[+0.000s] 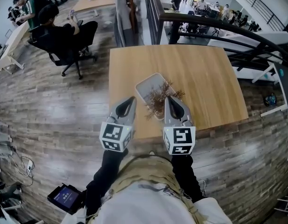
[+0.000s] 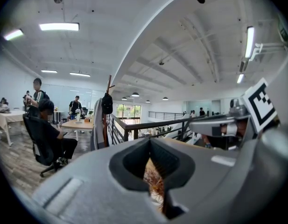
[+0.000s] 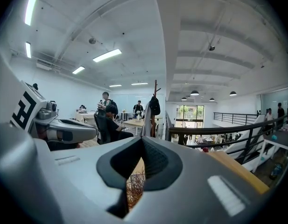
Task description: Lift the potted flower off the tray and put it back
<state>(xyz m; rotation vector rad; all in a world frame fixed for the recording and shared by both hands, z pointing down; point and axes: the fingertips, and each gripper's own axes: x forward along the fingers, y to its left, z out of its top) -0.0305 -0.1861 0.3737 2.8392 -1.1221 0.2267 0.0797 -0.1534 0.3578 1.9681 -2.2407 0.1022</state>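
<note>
A pale rectangular tray (image 1: 146, 88) lies on the wooden table (image 1: 204, 78), near its front edge. A potted flower with dry brown twigs (image 1: 158, 98) stands on the tray's near end; its pot is hidden under the twigs. My left gripper (image 1: 129, 101) hovers just left of the flower and my right gripper (image 1: 171, 101) just right of it, both shut with nothing held. In the left gripper view the twigs (image 2: 155, 183) show below the closed jaws (image 2: 151, 141). The right gripper view shows the same twigs (image 3: 134, 185) under its closed jaws (image 3: 142, 140).
A dark metal railing (image 1: 218, 24) runs behind the table. A person sits in a black office chair (image 1: 64, 43) at the far left, by other desks. A small screen device (image 1: 64, 197) lies on the wood floor beside my legs.
</note>
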